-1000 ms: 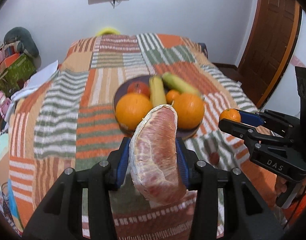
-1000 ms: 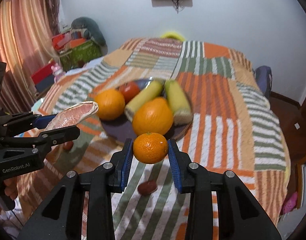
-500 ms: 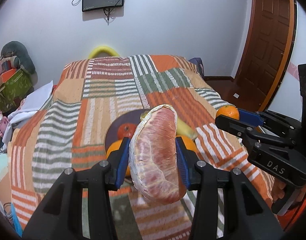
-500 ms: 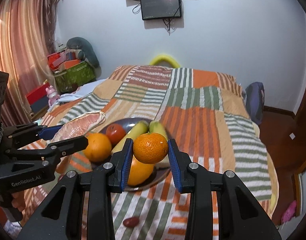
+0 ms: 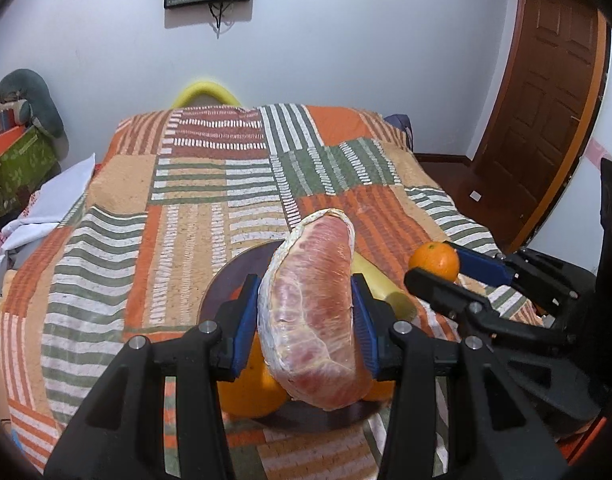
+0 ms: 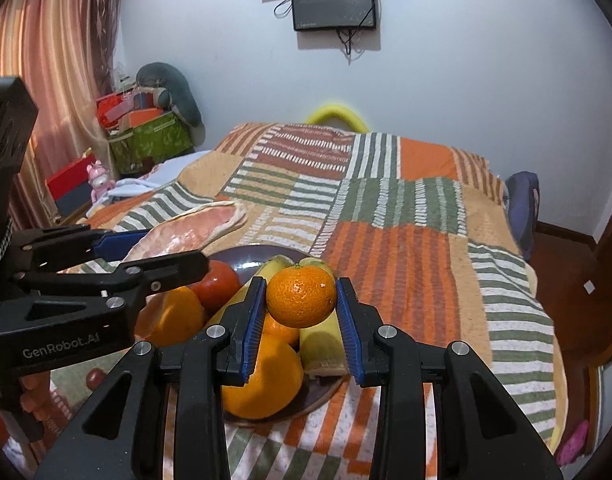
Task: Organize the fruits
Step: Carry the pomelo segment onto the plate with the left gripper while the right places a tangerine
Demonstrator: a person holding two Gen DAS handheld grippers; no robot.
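Observation:
My left gripper [image 5: 304,320] is shut on a peeled pink pomelo wedge [image 5: 313,312], held above a dark plate [image 5: 222,292] on the bed. My right gripper [image 6: 300,312] is shut on a small mandarin [image 6: 300,296], held above the same plate [image 6: 246,262]. The plate holds large oranges [image 6: 266,376], a red tomato [image 6: 218,288] and yellow-green bananas [image 6: 319,344]. The right gripper with the mandarin [image 5: 433,260] shows at the right of the left wrist view. The left gripper with the wedge [image 6: 194,228] shows at the left of the right wrist view.
The bed has a striped patchwork cover [image 5: 210,184]. A small dark red fruit [image 6: 93,378] lies on the cover left of the plate. Boxes and a green bag [image 6: 150,140] stand by the curtain. A wooden door [image 5: 545,100] is at the right.
Both grippers have risen and tilted up with their fruit still held; the plate now sits lower and closer under the fingers, and more of the wall shows.

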